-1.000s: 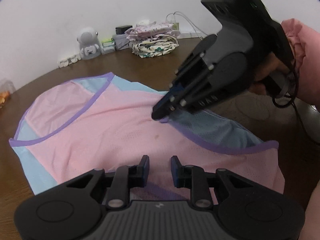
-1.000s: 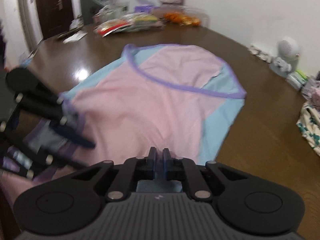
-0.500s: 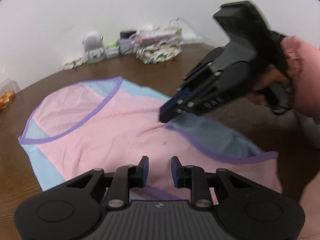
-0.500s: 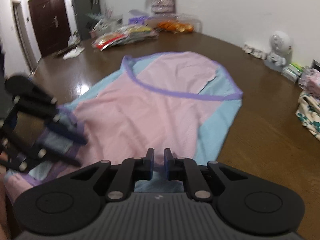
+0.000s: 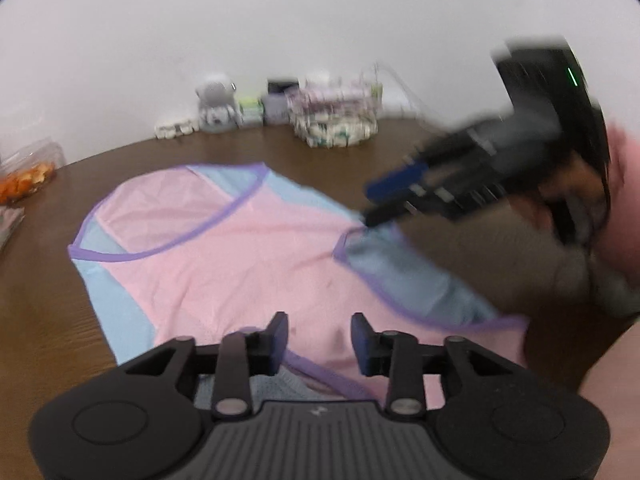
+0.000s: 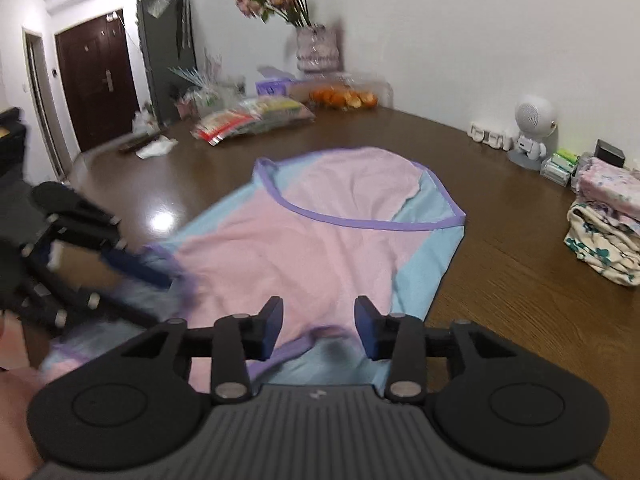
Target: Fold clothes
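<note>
A pink and light-blue sleeveless top with purple trim (image 5: 248, 264) lies spread on the brown wooden table (image 5: 48, 320); it also shows in the right wrist view (image 6: 320, 240). My left gripper (image 5: 319, 338) is open above the garment's near edge, holding nothing. My right gripper (image 6: 319, 326) is open above another edge, with a purple-trimmed fold below it. The right gripper appears blurred in the left wrist view (image 5: 384, 200), above a folded-over blue armhole part. The left gripper appears blurred at the left of the right wrist view (image 6: 132, 268).
A stack of folded patterned clothes (image 6: 604, 220) sits at the table's edge by the wall, beside a small white robot figure (image 6: 530, 136). At the far end are packaged snacks (image 6: 252, 118), oranges (image 6: 344, 98) and a flower vase (image 6: 318, 50).
Both grippers opened wider and lifted back from the garment. The right gripper let go of the trim it was shut on. The views pulled back, showing more of the table.
</note>
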Action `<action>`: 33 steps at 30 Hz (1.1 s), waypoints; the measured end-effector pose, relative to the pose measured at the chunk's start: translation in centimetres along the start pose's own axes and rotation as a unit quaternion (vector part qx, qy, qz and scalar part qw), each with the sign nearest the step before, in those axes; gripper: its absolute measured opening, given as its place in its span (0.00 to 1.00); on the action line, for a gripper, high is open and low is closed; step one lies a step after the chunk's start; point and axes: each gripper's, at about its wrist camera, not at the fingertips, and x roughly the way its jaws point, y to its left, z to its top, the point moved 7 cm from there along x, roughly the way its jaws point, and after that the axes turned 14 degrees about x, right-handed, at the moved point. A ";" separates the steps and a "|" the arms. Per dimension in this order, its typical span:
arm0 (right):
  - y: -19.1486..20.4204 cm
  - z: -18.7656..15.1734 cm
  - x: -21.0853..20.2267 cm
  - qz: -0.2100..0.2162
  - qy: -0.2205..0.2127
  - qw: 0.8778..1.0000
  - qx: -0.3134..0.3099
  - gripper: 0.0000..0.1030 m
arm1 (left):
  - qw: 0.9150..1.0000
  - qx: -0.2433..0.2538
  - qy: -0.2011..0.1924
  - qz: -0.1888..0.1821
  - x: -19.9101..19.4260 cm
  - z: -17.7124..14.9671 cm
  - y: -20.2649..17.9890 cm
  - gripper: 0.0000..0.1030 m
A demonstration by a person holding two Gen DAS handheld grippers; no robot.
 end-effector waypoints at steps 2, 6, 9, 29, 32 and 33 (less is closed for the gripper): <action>0.9 -1.3 -1.6 0.011 0.008 1.000 0.000 0.43 | 1.000 0.003 0.014 -0.012 -0.5 -0.6 -0.6 0.30; 3.1 -4.4 -3.3 0.031 0.030 0.999 0.000 0.40 | 0.998 0.009 0.042 -0.038 -1.3 -2.0 -2.1 0.24; 4.2 -6.5 -3.8 0.031 0.039 0.999 -0.001 0.40 | 0.997 0.020 0.060 -0.049 -1.0 -2.8 -3.5 0.24; 4.9 -10.5 -4.8 0.046 0.050 0.997 0.027 0.40 | 0.990 -0.109 0.065 -0.060 1.0 -3.4 -2.2 0.01; 5.0 -10.8 -4.7 0.050 0.056 0.997 0.020 0.40 | 0.988 -0.135 0.061 -0.052 0.3 -4.0 -1.6 0.01; 5.0 -10.8 -4.8 0.052 0.058 0.997 0.016 0.40 | 0.986 -0.145 0.060 -0.050 0.2 -4.3 -1.3 0.01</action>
